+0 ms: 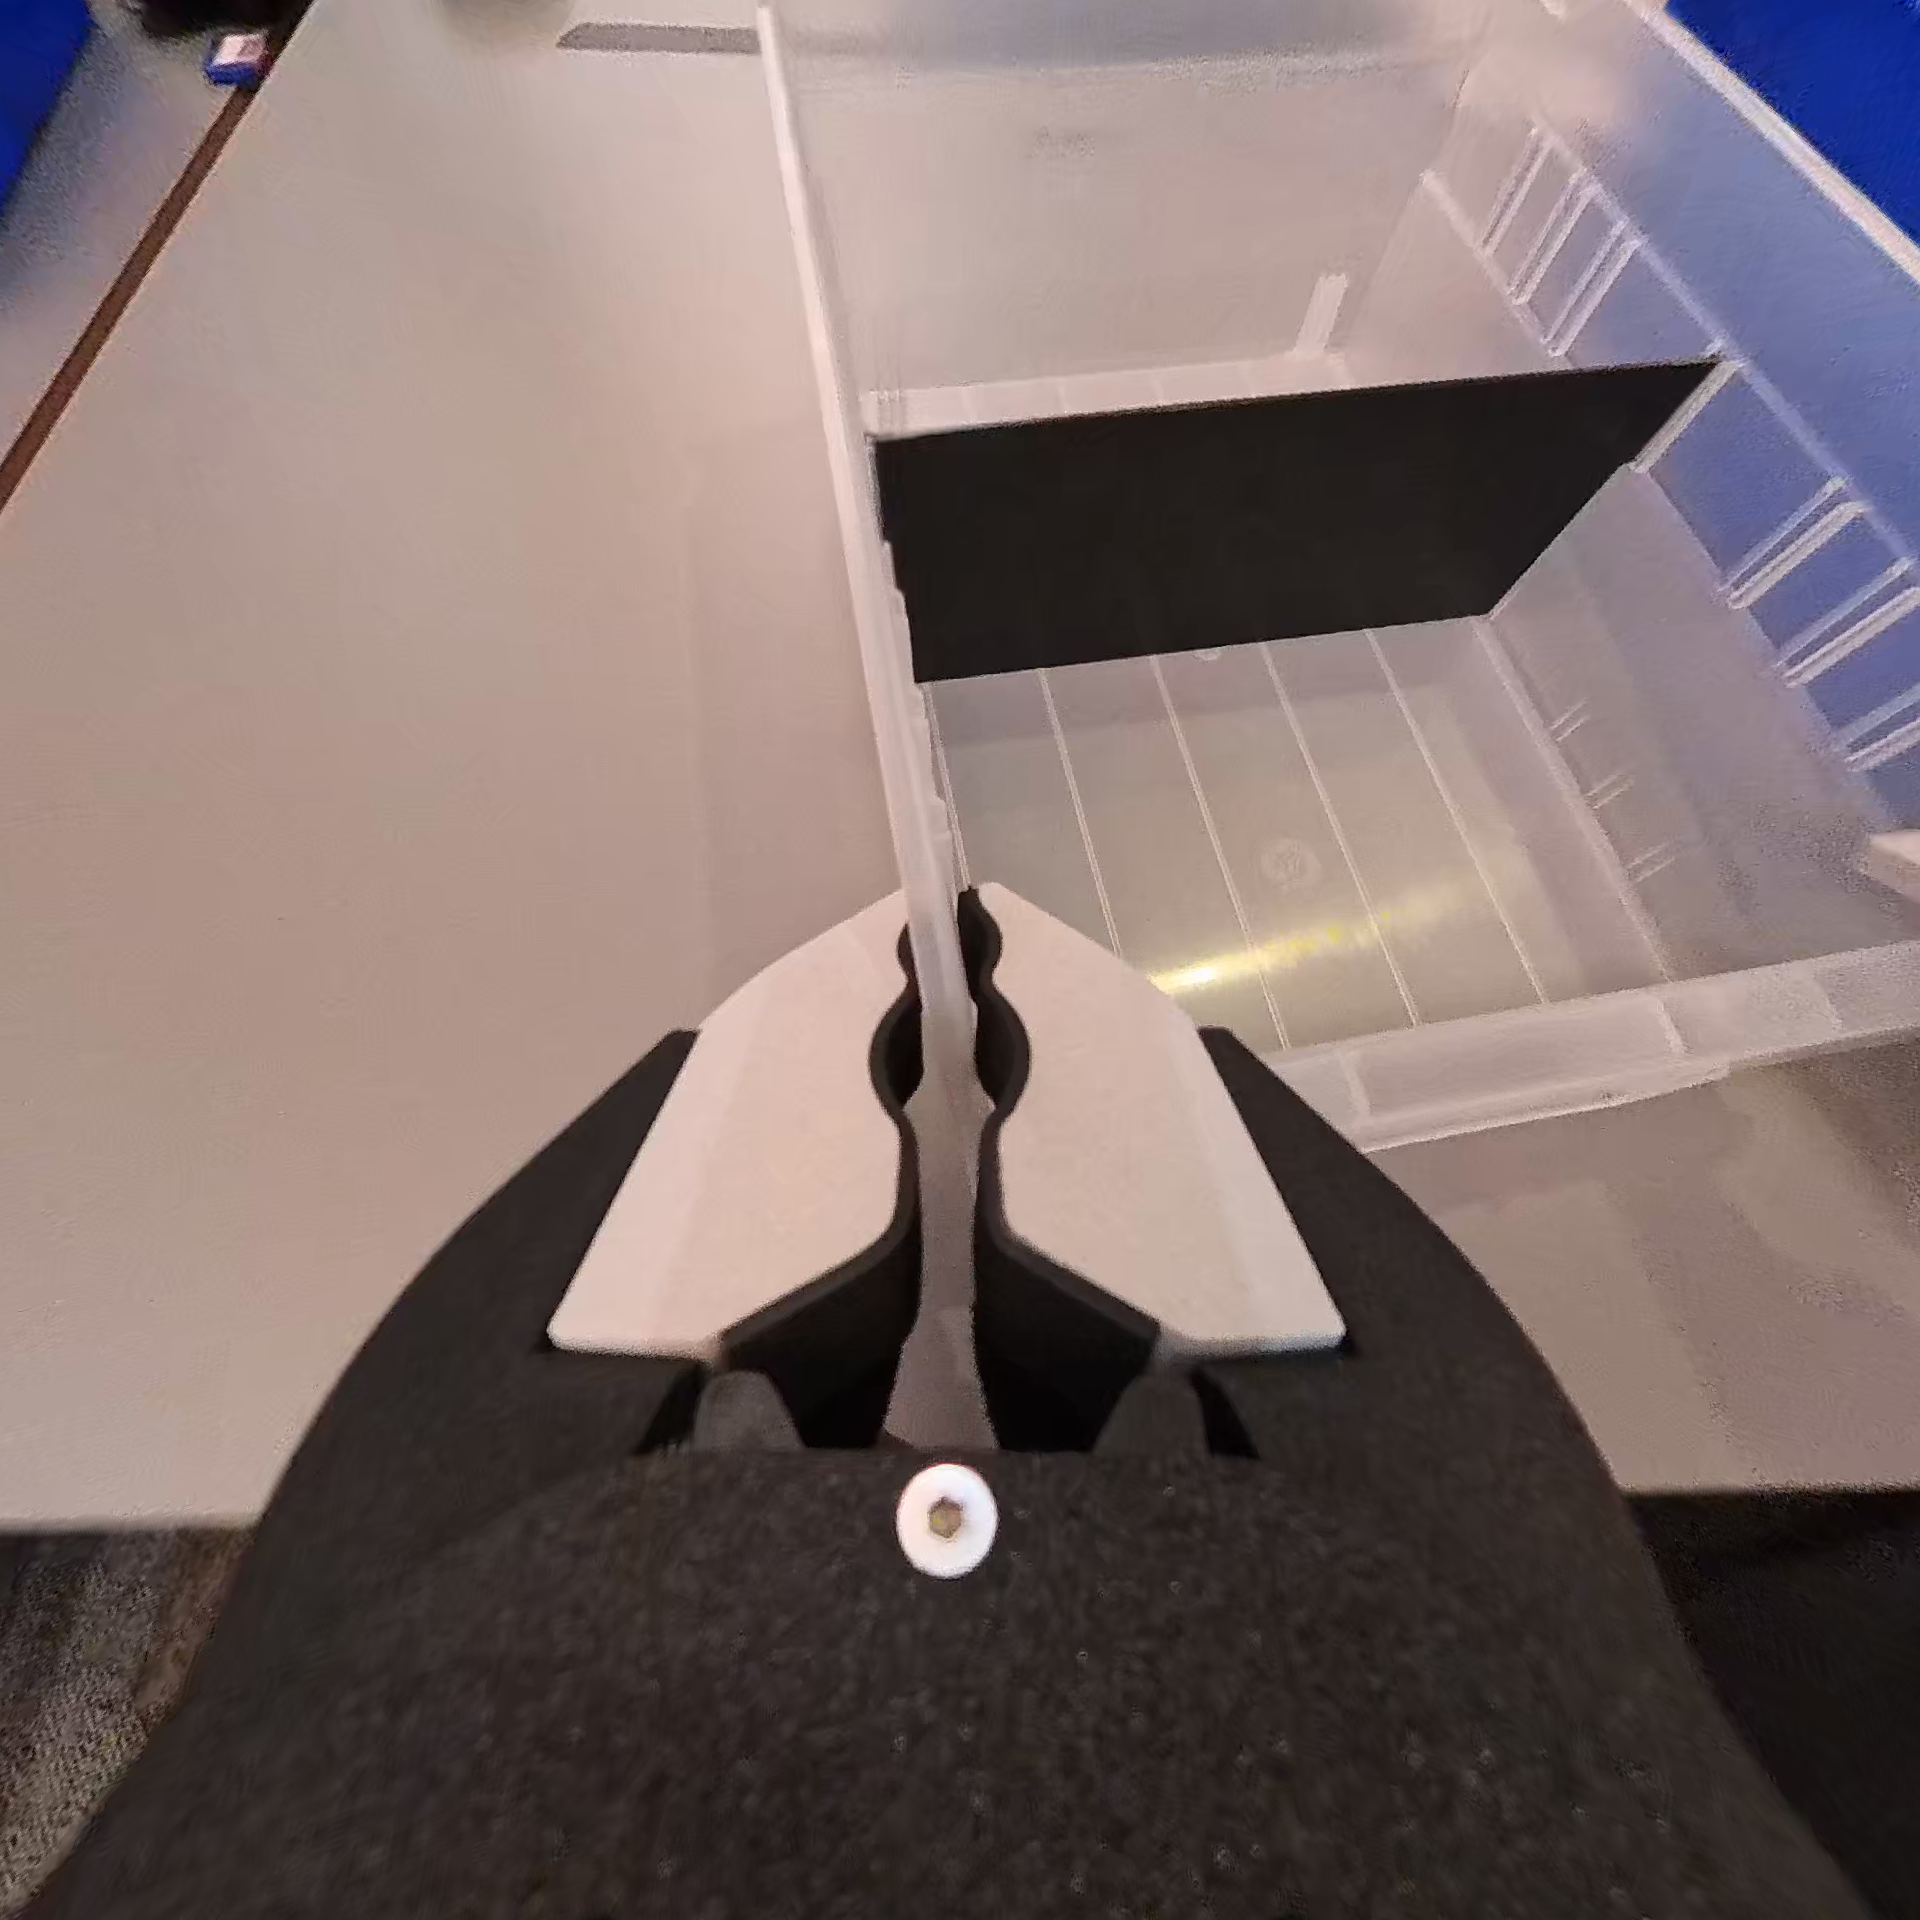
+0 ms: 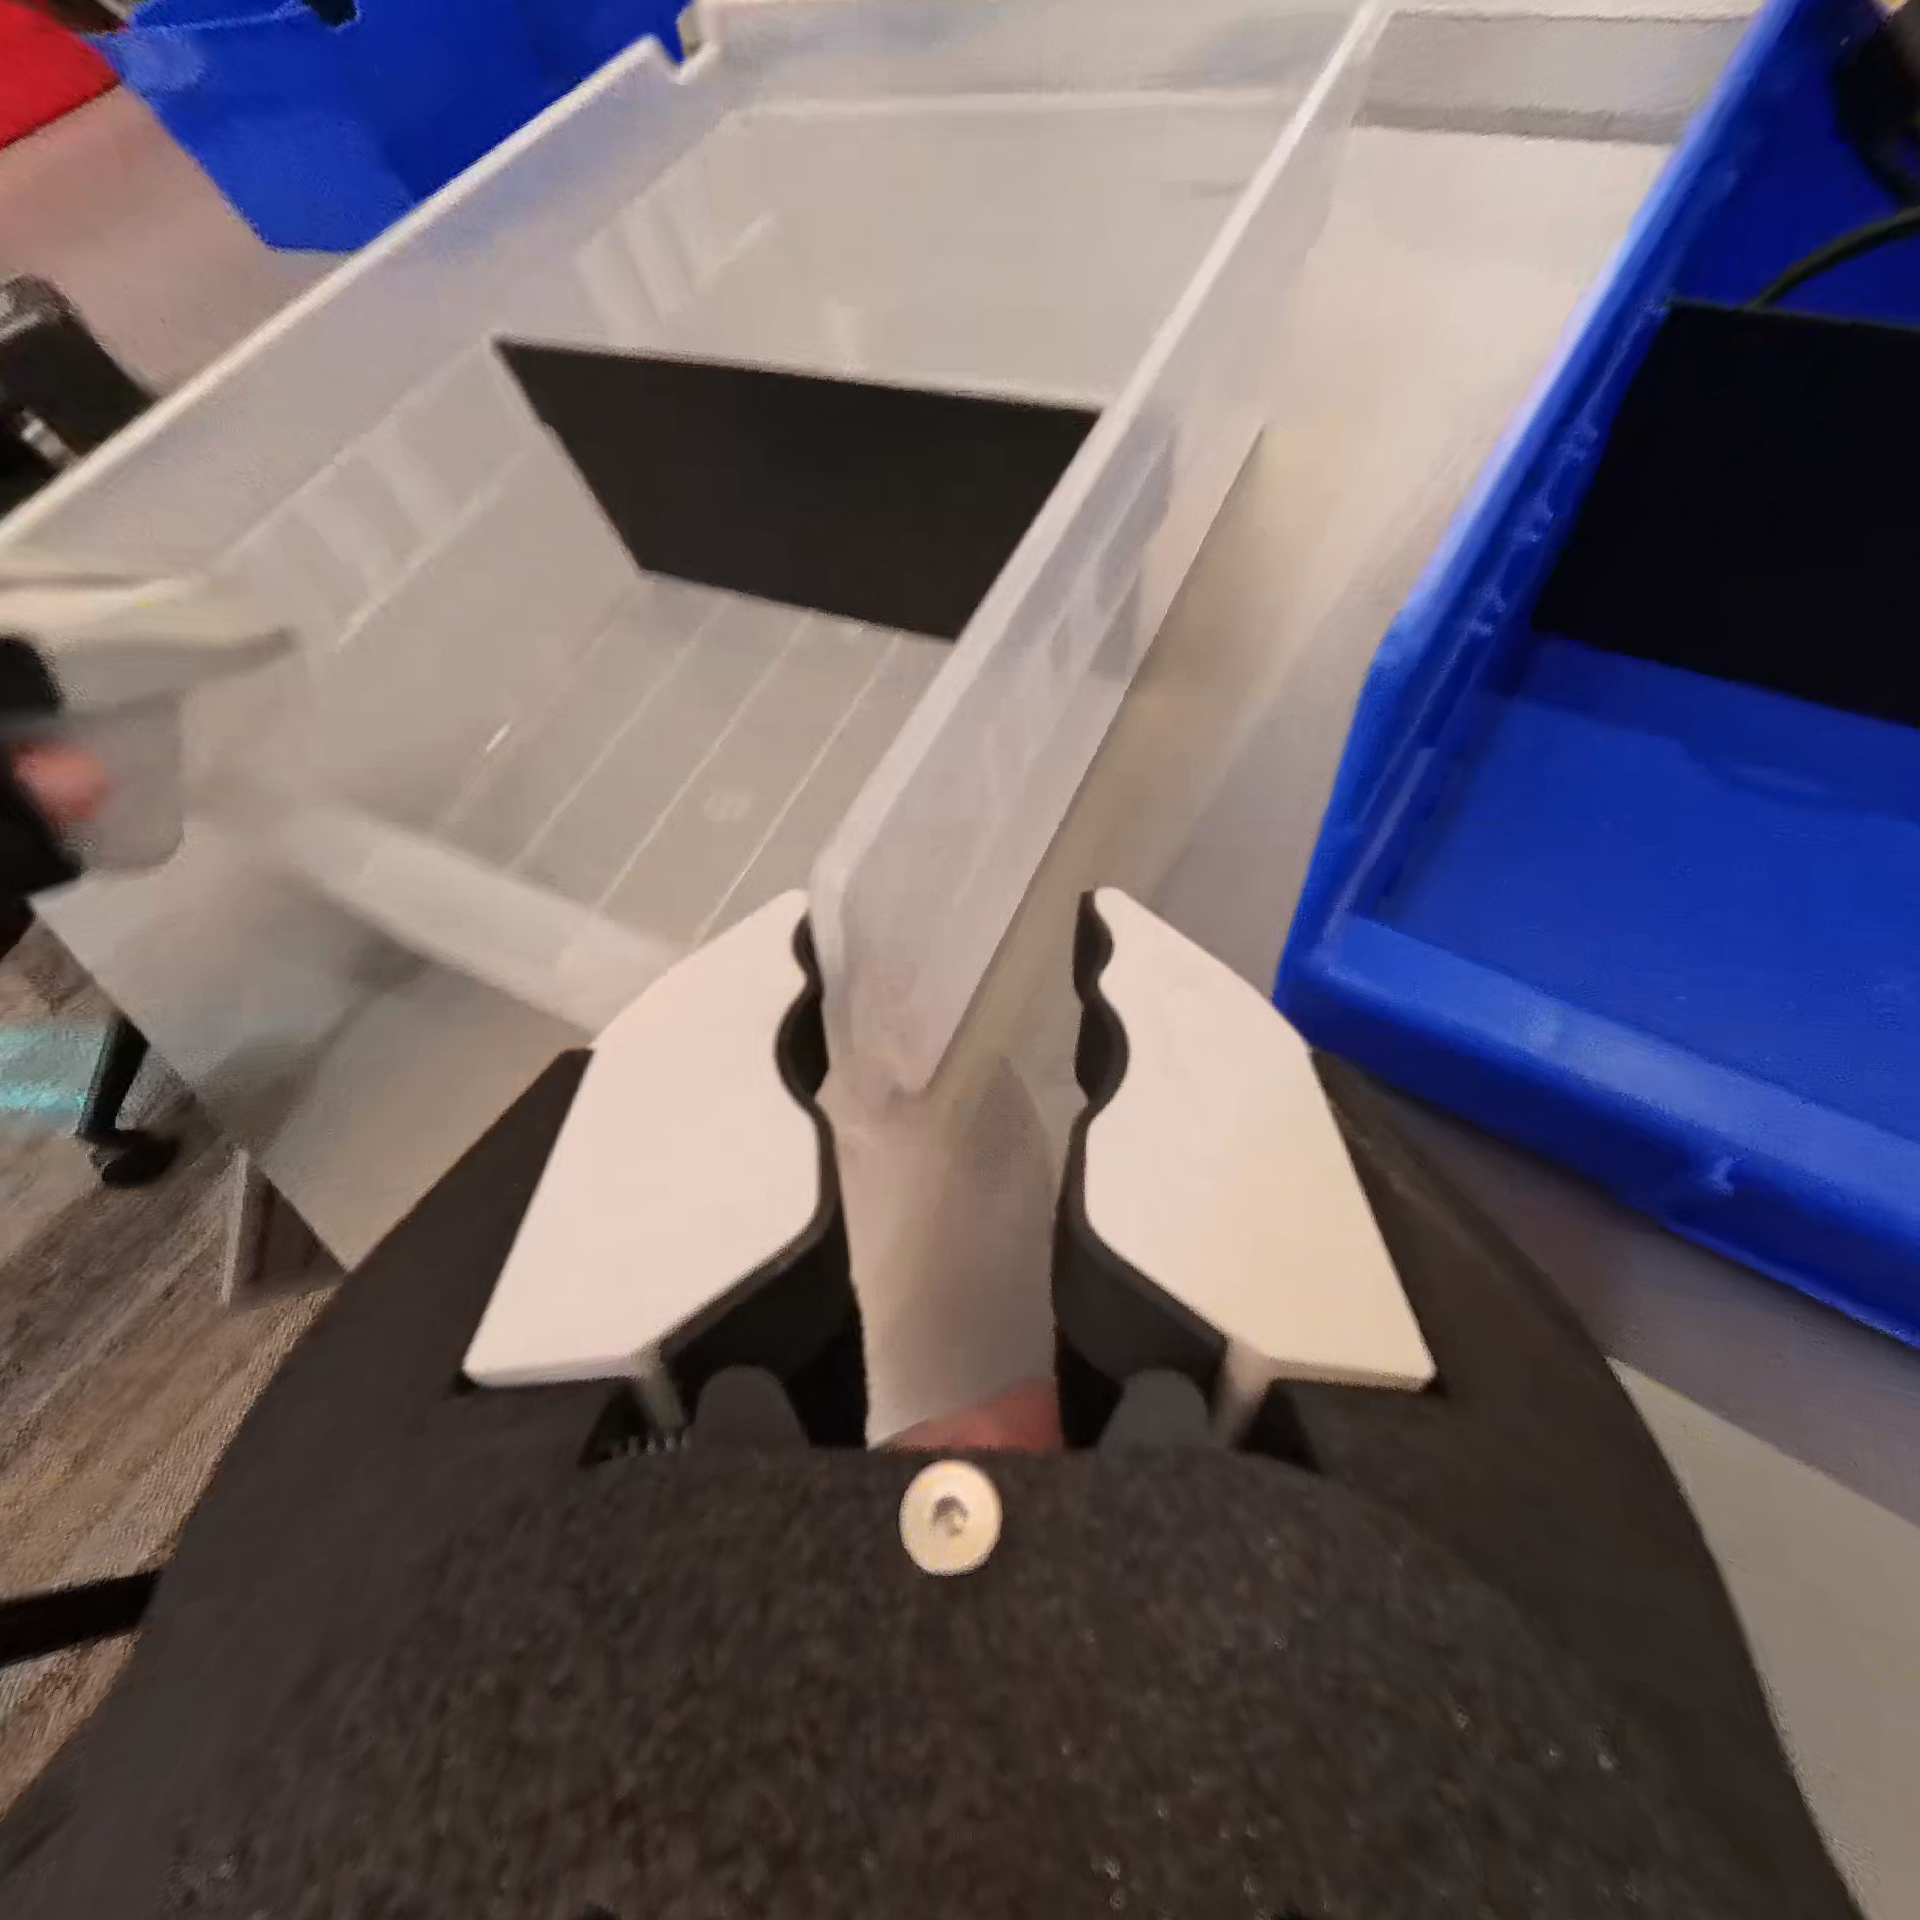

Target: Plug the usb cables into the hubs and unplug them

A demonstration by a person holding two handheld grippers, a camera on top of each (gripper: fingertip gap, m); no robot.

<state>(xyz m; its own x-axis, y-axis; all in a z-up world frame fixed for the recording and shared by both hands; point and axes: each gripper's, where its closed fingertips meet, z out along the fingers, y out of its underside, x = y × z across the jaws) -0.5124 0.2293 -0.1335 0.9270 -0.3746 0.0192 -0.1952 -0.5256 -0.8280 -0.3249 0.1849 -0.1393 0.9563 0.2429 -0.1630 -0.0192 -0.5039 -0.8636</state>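
Observation:
No usb cable or hub shows in either view. A clear plastic bin [image 1: 1351, 831] with a black divider panel [image 1: 1247, 520] stands on the pale table [image 1: 416, 623]. My left gripper [image 1: 943, 904] is shut on the bin's thin left wall [image 1: 831, 416], with both pads pressed on it. My right gripper [image 2: 945, 914] is open and straddles the bin's right wall [image 2: 1091, 582]. That wall lies against the left pad, and a gap shows between it and the right pad. The bin is empty on the near side of the divider [image 2: 810, 488].
A blue bin [image 2: 1610, 831] with a dark panel inside stands close to the right of the clear bin. Another blue bin [image 2: 312, 125] is at the far left. The table's front edge and grey carpet [image 2: 104, 1351] lie below.

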